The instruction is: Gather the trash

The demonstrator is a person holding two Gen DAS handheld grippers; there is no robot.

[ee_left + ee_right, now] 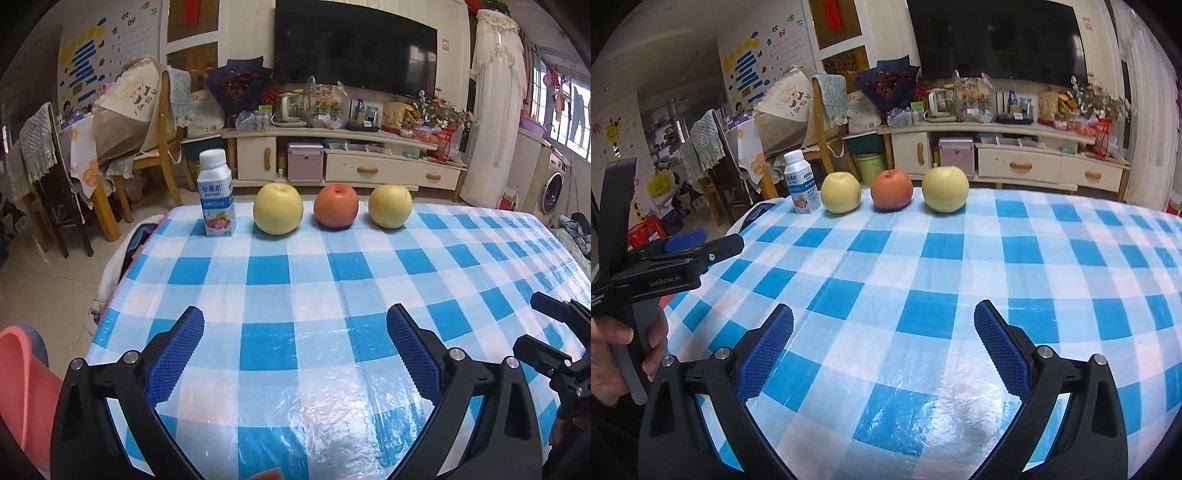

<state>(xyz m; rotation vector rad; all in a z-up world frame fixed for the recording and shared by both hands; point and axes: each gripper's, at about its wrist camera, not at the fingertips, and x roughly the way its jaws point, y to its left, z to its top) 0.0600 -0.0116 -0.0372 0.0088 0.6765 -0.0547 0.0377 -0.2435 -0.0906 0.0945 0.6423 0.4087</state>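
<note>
A small white milk bottle with a blue label and a white cap stands upright at the far left of the table; the right wrist view shows the bottle too. Beside it, in a row, sit a yellow apple, a red apple and another yellow apple. My left gripper hovers open over the near part of the table, nothing between its blue pads. My right gripper is open as well, also well short of the row.
The table wears a blue-and-white checked plastic cloth. A pink plastic container shows at the lower left, off the table. Chairs, a TV cabinet and clutter stand behind. A hand holds the left gripper's handle.
</note>
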